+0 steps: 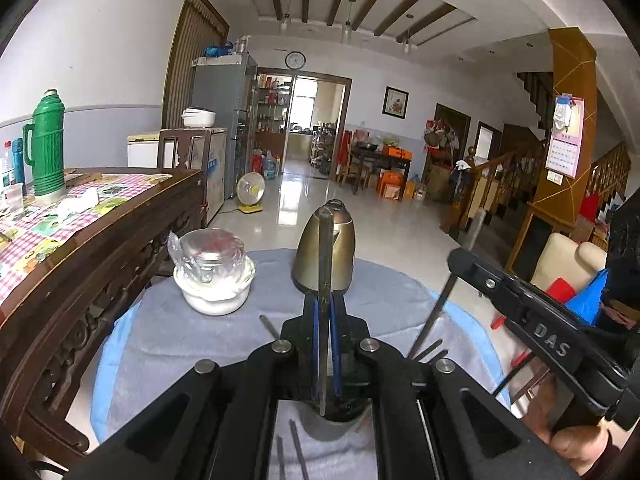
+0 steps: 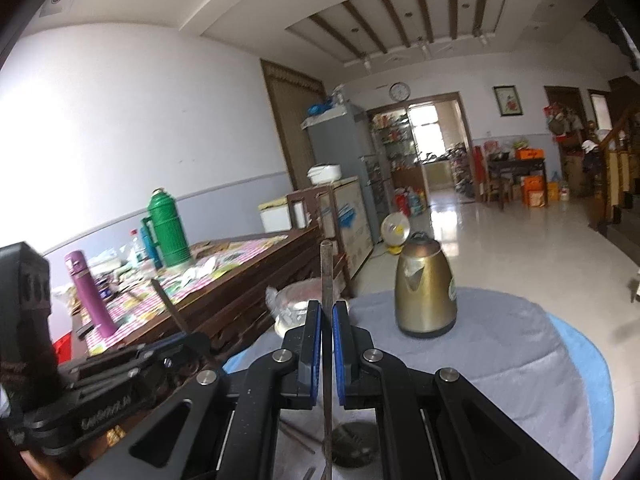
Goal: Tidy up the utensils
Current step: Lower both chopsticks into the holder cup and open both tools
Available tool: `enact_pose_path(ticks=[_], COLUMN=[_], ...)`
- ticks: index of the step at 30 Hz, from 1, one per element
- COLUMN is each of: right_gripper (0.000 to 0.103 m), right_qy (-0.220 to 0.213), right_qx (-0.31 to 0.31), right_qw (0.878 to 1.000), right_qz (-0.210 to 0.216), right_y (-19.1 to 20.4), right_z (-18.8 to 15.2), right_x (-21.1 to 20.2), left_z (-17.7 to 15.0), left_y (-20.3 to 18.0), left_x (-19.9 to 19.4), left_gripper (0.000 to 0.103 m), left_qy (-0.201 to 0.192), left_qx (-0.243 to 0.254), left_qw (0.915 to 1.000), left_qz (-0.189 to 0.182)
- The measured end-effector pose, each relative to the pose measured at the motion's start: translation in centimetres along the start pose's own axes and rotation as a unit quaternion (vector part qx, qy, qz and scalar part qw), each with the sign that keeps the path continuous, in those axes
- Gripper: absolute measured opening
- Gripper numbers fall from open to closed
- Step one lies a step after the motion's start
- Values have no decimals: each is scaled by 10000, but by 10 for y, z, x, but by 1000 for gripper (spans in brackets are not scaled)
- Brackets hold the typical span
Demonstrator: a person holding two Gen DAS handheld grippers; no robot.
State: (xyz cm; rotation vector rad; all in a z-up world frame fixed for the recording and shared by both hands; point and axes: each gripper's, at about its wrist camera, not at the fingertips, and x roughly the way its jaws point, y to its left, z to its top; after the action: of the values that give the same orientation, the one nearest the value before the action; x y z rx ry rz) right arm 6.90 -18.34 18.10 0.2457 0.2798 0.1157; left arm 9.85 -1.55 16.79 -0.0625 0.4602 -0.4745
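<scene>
L gripper [image 1: 326, 320] fingers clamping a chopstick [image 1: 325, 264], sticking upward | R gripper [image 2: 327, 320] fingers clamping another chopstick [image 2: 326, 276] | both above tabletop [image 2: 500, 344] | kettle [image 2: 425, 288] sitting ahead | more chopsticks [image 1: 298, 448] lying below

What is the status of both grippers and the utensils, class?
Left gripper shut on a thin metal chopstick. Right gripper shut on another metal chopstick. Brass-coloured kettle ahead on the grey cloth; nothing blocking.
</scene>
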Motion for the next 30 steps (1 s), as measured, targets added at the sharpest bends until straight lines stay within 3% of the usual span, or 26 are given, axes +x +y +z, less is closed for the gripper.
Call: enact_pose_path(ticks=[5, 11, 24, 30], right_gripper=[6, 7, 7, 8], right_qy=[-184, 51, 448, 790], right_qx=[15, -14, 64, 552], right_qw=[9991, 9987, 9977, 9947], right_qz=[-376, -509, -506, -350], right_y=[-8, -16, -28, -47], right_z=[-5, -24, -45, -53], right_x=[15, 37, 36, 34], left_z=[-2, -18, -41, -52], left_y=[-9, -9, -16, -19], left_x=[17, 41, 44, 33], left_gripper=[6, 6, 6, 6], left_qy=[-78, 178, 593, 780], left_qx=[34, -61, -18, 3], left_qw=[9999, 9998, 9982, 9969], left_qz=[58, 91, -24, -120])
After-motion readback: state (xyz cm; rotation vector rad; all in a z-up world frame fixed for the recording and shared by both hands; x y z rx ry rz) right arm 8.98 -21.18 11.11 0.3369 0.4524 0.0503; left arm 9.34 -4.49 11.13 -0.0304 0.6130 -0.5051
